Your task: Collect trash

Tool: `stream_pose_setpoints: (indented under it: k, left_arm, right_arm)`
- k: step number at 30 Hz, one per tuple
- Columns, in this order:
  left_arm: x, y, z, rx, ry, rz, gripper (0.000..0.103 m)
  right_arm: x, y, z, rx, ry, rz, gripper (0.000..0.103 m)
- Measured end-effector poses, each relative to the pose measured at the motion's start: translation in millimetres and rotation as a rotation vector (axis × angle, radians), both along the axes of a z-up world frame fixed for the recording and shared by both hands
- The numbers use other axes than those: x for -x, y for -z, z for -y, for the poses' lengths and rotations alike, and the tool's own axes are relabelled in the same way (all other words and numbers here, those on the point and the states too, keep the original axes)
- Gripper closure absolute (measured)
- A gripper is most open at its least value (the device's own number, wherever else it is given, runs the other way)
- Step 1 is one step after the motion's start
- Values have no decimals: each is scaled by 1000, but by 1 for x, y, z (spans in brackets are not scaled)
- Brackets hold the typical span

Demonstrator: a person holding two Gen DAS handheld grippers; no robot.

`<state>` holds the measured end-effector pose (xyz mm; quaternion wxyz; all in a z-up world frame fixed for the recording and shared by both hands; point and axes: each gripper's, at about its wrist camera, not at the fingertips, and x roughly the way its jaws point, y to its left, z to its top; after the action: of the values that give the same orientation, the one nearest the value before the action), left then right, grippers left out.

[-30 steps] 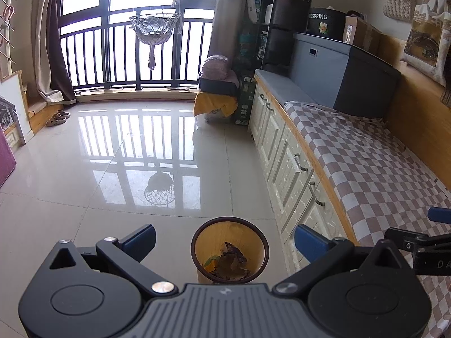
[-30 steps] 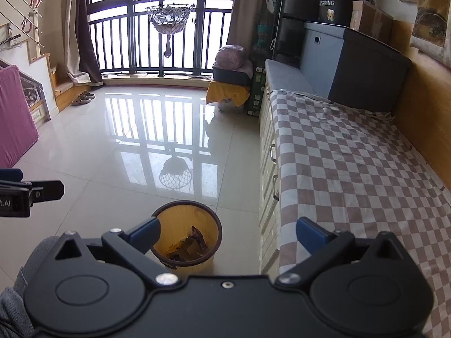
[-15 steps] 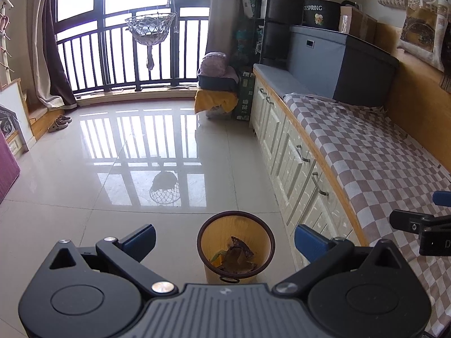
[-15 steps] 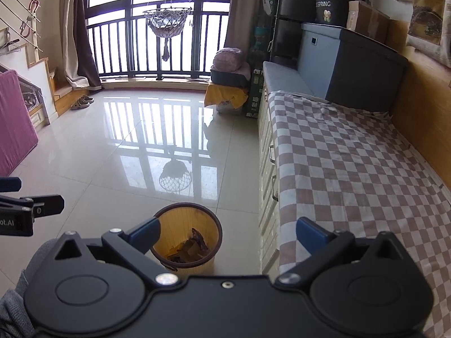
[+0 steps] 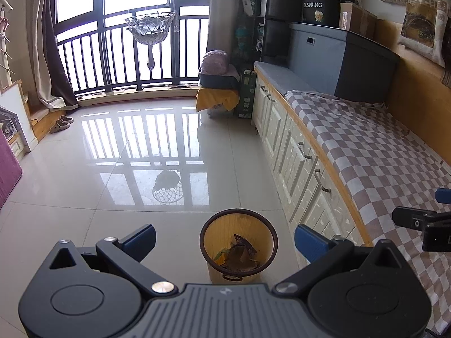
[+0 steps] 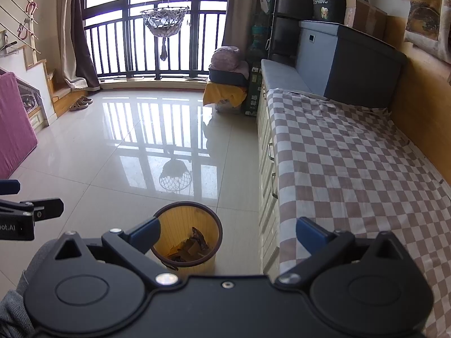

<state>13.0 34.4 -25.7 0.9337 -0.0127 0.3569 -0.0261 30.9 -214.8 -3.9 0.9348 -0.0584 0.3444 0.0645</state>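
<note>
A yellow waste bin [image 5: 215, 242] with a dark rim stands on the tiled floor beside the white cabinets. Brown crumpled trash [image 5: 239, 256] lies inside it. The bin also shows in the right wrist view [image 6: 176, 219], with the trash [image 6: 191, 248] at its bottom. My left gripper [image 5: 225, 238] is open and empty, held above and behind the bin. My right gripper [image 6: 227, 232] is open and empty, held above the gap between bin and bench. Each gripper shows at the edge of the other's view.
A bench with a checkered cloth [image 6: 352, 169] runs along the right, over white cabinets [image 5: 296, 163]. A grey storage box [image 5: 338, 59] sits at its far end. A pink mat [image 6: 14, 124] leans at the left. Slippers [image 5: 60, 122] lie near the balcony railing [image 5: 126, 56].
Both grippers drifted slightly; the bin sits a little further right in the left wrist view. Both stay open and empty.
</note>
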Motion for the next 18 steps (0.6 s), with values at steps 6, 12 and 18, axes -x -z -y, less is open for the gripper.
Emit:
stream_pose_setpoints:
  k: [6, 12, 18]
  left_arm:
    - [0, 0, 1, -2, -1, 1, 0]
    - [0, 0, 0, -2, -1, 1, 0]
    - [1, 2, 1, -3, -5, -1, 0]
  right_arm:
    - [0, 0, 0, 0, 0, 0, 0]
    - [-1, 0, 1, 0, -1, 0, 0]
    - [-1, 0, 1, 0, 0, 0, 0]
